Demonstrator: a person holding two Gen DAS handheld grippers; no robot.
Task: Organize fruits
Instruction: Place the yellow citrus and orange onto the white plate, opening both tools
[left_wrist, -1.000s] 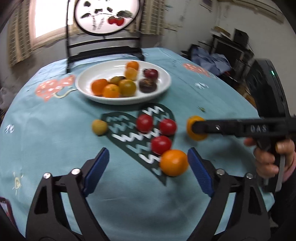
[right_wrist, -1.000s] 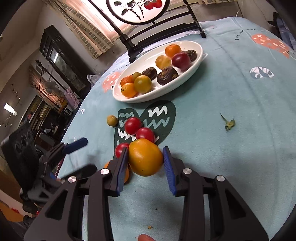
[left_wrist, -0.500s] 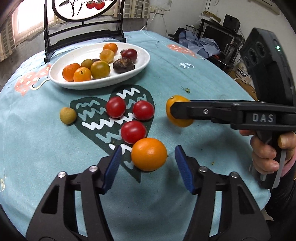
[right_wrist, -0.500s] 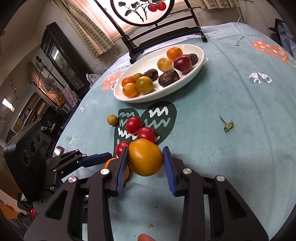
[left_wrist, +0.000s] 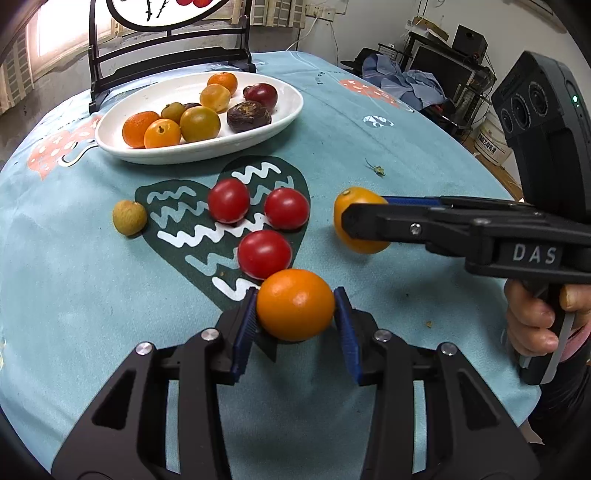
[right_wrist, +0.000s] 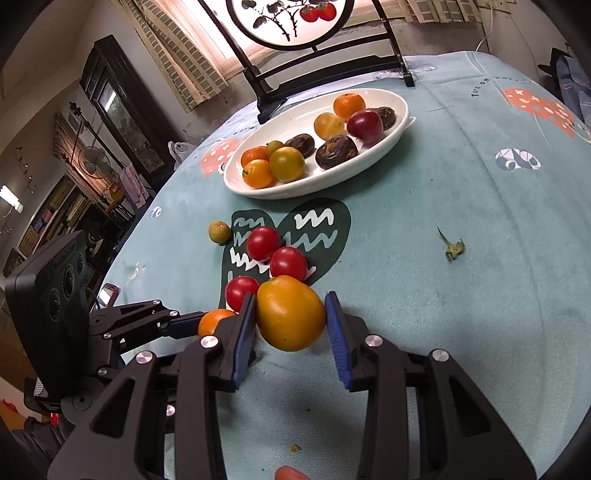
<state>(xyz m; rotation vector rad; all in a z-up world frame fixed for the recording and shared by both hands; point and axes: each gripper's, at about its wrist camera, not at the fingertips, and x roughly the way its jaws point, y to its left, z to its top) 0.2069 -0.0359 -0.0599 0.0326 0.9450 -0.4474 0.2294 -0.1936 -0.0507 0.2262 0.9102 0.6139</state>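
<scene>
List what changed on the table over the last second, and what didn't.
The left tongs came forward around the round orange fruit; their jaws are closing, blue pads touching its sides. The right tongs stayed clamped on the yellow-orange tomato. Other fruit stayed put.

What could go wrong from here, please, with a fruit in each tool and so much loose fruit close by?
1. The left tool is closing on the orange fruit right beside a red tomato; lifting may nudge it rolling.
2. The right tool grips the yellow-orange tomato by its sides only; it might slip.
3. The white plate is already crowded, so added fruit may roll off.
</scene>
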